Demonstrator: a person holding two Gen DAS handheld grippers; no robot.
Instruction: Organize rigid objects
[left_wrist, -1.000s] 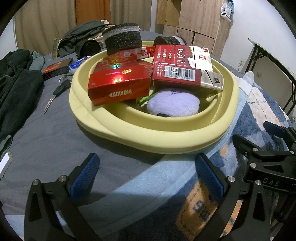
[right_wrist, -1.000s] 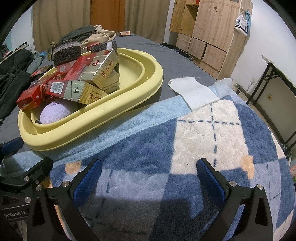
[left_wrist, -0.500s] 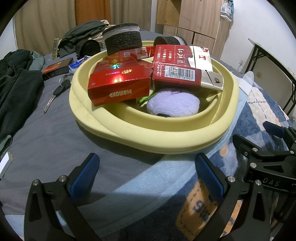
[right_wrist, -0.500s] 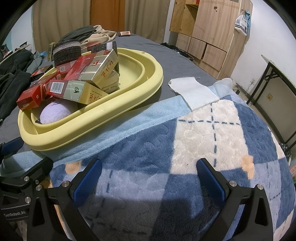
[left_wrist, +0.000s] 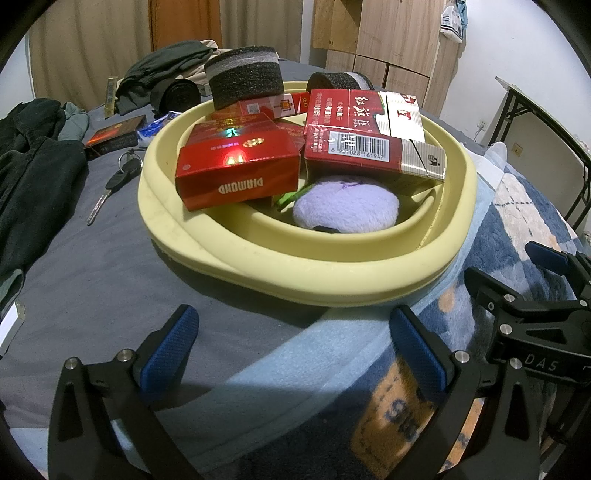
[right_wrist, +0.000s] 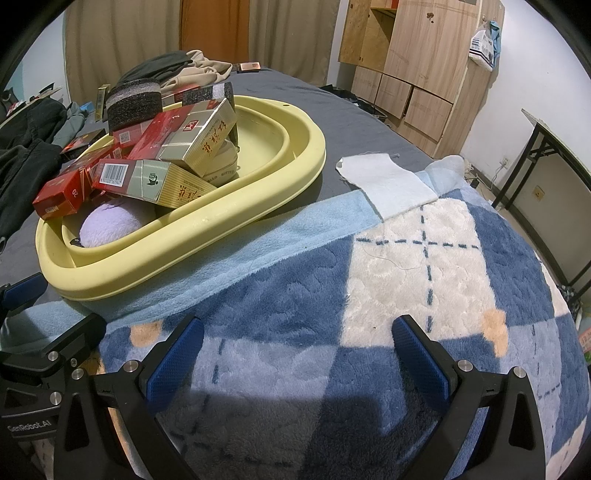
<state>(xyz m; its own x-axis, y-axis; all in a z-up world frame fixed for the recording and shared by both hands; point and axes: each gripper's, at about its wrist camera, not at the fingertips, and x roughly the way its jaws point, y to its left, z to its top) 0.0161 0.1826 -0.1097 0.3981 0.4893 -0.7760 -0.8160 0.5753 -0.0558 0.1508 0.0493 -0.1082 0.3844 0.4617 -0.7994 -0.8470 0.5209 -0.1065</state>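
Now, both tools gaping, empty: left tool (left_wrist: 291, 341), right tool (right_wrist: 295, 343). Red boxes (left_wrist: 238, 162) piled in yellow basin (left_wrist: 332, 273) on bed. Light, stiff, glossy; pinch across narrow sides.

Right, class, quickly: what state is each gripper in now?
Left gripper: open, holding nothing.
Right gripper: open, holding nothing.

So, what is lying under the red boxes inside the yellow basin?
Under the red boxes, a purple plush toy rests in the yellow basin, with something green beside it. Whatever lies deeper under the boxes is covered.
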